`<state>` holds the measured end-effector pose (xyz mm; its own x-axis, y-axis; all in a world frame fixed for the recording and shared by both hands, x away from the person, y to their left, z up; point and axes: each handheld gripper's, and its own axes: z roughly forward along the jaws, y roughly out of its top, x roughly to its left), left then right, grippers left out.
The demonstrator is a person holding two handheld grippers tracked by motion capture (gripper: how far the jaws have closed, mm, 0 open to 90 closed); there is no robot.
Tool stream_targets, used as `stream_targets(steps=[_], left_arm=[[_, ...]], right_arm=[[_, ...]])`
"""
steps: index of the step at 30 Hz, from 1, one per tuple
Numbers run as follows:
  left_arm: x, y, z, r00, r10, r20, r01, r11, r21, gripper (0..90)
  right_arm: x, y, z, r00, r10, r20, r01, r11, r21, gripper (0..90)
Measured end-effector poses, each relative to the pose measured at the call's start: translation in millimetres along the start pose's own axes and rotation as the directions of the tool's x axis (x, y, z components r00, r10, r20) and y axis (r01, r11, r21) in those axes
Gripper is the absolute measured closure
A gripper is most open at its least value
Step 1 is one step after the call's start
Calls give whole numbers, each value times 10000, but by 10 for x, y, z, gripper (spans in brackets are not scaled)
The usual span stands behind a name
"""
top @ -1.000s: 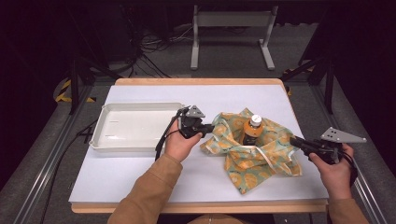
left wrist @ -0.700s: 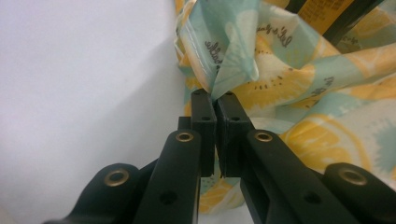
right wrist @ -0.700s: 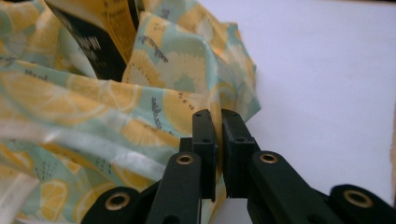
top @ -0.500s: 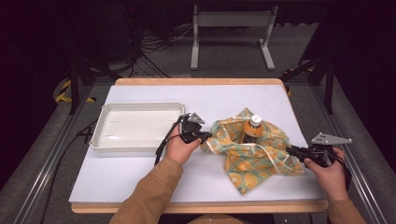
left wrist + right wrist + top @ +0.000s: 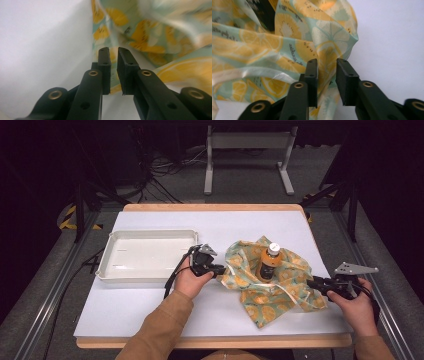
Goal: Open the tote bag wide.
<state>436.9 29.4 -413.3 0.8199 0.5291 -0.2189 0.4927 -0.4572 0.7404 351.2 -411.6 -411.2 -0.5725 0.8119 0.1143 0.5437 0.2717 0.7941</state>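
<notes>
A mint cloth with orange fruit slices [image 5: 272,292] lies crumpled on the white table, bunched around an upright bottle [image 5: 270,261] with a white cap. My left gripper [image 5: 220,269] is at the cloth's left edge. In the left gripper view its jaws [image 5: 113,53] stand almost together with the cloth [image 5: 155,37] edge pinched between them. My right gripper [image 5: 312,282] is at the cloth's right corner, low on the table. In the right gripper view its jaws [image 5: 327,65] stand apart around a raised fold of the cloth [image 5: 262,50].
An empty white tray [image 5: 150,233] sits at the left, just beyond my left hand. The white table top [image 5: 150,312] ends in a wooden front edge near the person's forearms. A metal stand and cables are on the floor behind the table.
My right gripper has dropped to the table and slid left onto the cloth's right corner. My left gripper has stayed at the cloth's left edge.
</notes>
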Motion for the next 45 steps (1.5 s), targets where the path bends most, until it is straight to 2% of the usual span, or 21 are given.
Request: stream_targets(steps=[1, 3, 6, 9, 13, 15, 17, 18, 19, 22, 23, 27, 28, 31, 34, 37, 40, 43, 45], left_arm=[[0, 0, 0, 10000, 0, 0, 0, 10000, 0, 796], [-36, 33, -102, 9999, 85, -55, -87, 9993, -354, 784], [-91, 93, -301, 9996, 232, -161, -246, 9955, -920, 758], [-144, 155, -472, 9993, 290, -226, -320, 9883, -1490, 735], [-270, 273, -680, 9976, 664, -210, -694, 9722, -2238, 725], [-358, 329, -701, 9958, 905, -102, -903, 9660, -2423, 724], [-467, 384, -663, 9937, 1113, 155, -1039, 9627, -2500, 713], [-467, 384, -663, 9937, 1113, 155, -1039, 9627, -2500, 706], [-545, 426, -598, 9909, 1295, 375, -1161, 9611, -2506, 690], [-598, 459, -507, 9885, 1409, 544, -1239, 9625, -2413, 637], [-639, 475, -397, 9879, 1391, 688, -1198, 9654, -2315, 616], [-690, 482, -147, 9842, 1565, 825, -1362, 9680, -2110, 560], [-690, 482, -147, 9842, 1565, 825, -1362, 9680, -2110, 548], [-680, 449, 17, 9819, 1670, 894, -1466, 9689, -1991, 513], [-629, 396, 148, 9843, 1570, 802, -1398, 9723, -1871, 465], [-586, 341, 253, 9839, 1598, 797, -1439, 9738, -1759, 393], [-551, 292, 359, 9833, 1575, 912, -1436, 9793, -1429, 265], [-522, 231, 438, 9833, 1616, 833, -1506, 9807, -1244, 213], [-518, 184, 482, 9823, 1731, 723, -1650, 9807, -1050, 197]], right_arm=[[0, 0, 0, 10000, 0, 0, 0, 10000, 0, 676], [11, 37, -80, 10000, -4, 5, 4, 9995, -311, 616], [30, 94, -205, 9998, -165, 92, 171, 9970, -749, 583], [74, 172, -333, 9992, -335, 227, 362, 9907, -1310, 557], [166, 260, -430, 9973, -628, 380, 688, 9798, -1879, 564], [231, 306, -448, 9963, -810, 298, 854, 9744, -2080, 573], [306, 351, -436, 9951, -975, 173, 989, 9699, -2227, 577], [306, 351, -436, 9951, -975, 173, 989, 9699, -2227, 577], [379, 390, -398, 9937, -1119, 13, 1091, 9661, -2341, 577], [424, 412, -349, 9924, -1223, -128, 1156, 9637, -2406, 562], [468, 429, -265, 9910, -1324, -211, 1235, 9628, -2404, 538], [529, 429, -130, 9889, -1410, -474, 1263, 9641, -2336, 499], [545, 425, -85, 9881, -1435, -547, 1271, 9642, -2327, 489], [569, 417, -13, 9873, -1439, -672, 1259, 9671, -2211, 475], [595, 404, 101, 9854, -1498, -812, 1298, 9685, -2124, 439], [592, 383, 216, 9847, -1487, -906, 1283, 9714, -2000, 378], [604, 341, 329, 9772, -1918, -914, 1739, 9692, -1747, 322], [618, 294, 424, 9726, -2105, -988, 1941, 9689, -1536, 247], [597, 255, 483, 9746, -1990, -1024, 1840, 9729, -1398, 191]])
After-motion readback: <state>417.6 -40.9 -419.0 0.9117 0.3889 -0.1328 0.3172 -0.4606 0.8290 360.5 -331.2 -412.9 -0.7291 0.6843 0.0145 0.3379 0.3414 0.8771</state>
